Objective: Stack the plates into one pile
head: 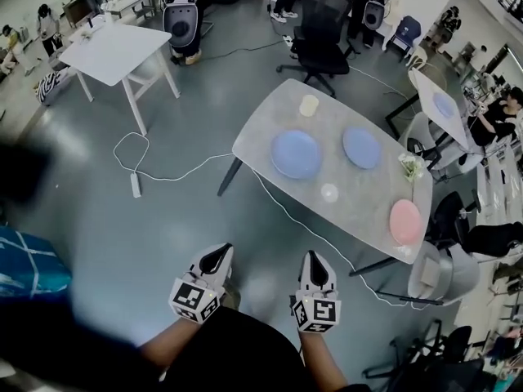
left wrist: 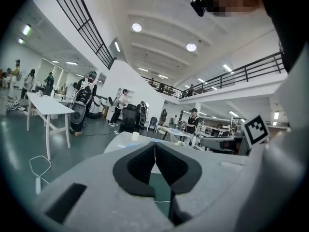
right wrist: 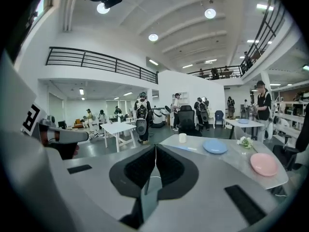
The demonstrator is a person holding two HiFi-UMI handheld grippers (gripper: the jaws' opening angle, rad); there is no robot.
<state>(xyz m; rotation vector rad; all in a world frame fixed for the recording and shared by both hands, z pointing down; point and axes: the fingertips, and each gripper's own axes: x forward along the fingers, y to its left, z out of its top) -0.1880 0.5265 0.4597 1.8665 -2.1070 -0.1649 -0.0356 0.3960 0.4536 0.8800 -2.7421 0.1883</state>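
Blue, the big plate point(head: 296, 154) and small plate point(head: 362, 148) lie apart from the pink plate point(head: 405, 222) on the counter point(head: 359, 198), far from the left gripper point(head: 216, 257) and right gripper point(head: 315, 265), whose fingers point(left wrist: 142, 166) sit pressed together on nothing, presumably because no plate is within reach yet.

table top point(head: 359, 207): matt pale grey, faintly speckled like stone
larger blue plate point(head: 296, 154): smooth, soft sheen, looks glazed
smaller blue plate point(head: 361, 148): same smooth, lightly glossy finish
pink plate point(head: 405, 222): smooth, faint shine
cup point(head: 308, 105): plain cream, matt
floor point(head: 163, 235): grey-green, smooth and glossy, throws back light
left gripper point(left wrist: 155, 153): matt grey plastic shell
right gripper point(right wrist: 155, 153): same matt grey plastic
pads point(left wrist: 140, 166): black, finely ribbed, rubbery look
marker cube point(head: 194, 298): flat matt black-and-white print
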